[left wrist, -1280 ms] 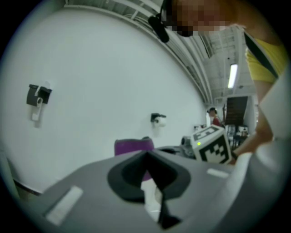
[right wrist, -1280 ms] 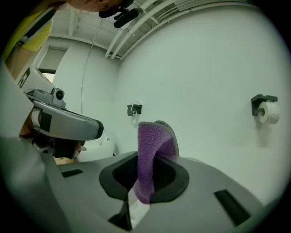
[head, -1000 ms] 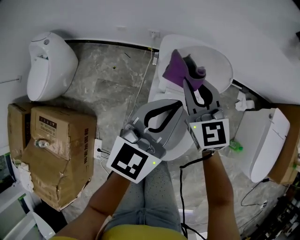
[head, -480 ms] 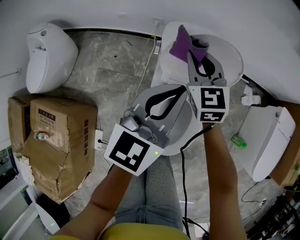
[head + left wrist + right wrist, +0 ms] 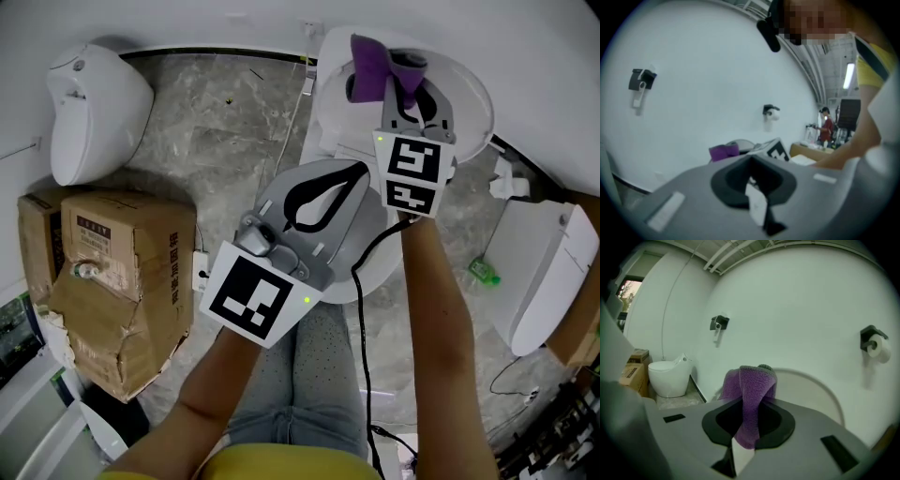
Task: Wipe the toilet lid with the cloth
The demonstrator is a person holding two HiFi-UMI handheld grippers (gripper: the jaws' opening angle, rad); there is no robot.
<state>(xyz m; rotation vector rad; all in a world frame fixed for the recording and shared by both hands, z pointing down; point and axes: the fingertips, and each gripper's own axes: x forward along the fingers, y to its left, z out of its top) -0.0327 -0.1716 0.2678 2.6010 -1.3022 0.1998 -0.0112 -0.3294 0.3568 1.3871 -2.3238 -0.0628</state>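
- Head view, looking steeply down: the right gripper (image 5: 412,77) is clamped on a purple cloth (image 5: 373,58). It holds the cloth at the raised white lid (image 5: 469,108) of the middle toilet (image 5: 326,131). Whether cloth and lid touch cannot be told.
- The left gripper (image 5: 354,172) is nearer the person, over the same toilet. Its jaws are pressed together with nothing between them.
- Each gripper's cube bears black and white square markers, without letters.
- A torn box (image 5: 122,272) at the left carries a printed label and side print, both too small to read.
- Only this view shows the box, the right toilet (image 5: 539,272) and a green item (image 5: 483,272) on the floor beside it.
- Right gripper view: the cloth hangs folded between the jaws, with the lid's arc behind it and the left toilet (image 5: 668,376) beyond.
- Both gripper views show a paper roll (image 5: 874,345) and a black fitting (image 5: 718,323) on the wall, which the head view lacks.
- Left gripper view: it alone shows a distant person in red (image 5: 826,124).
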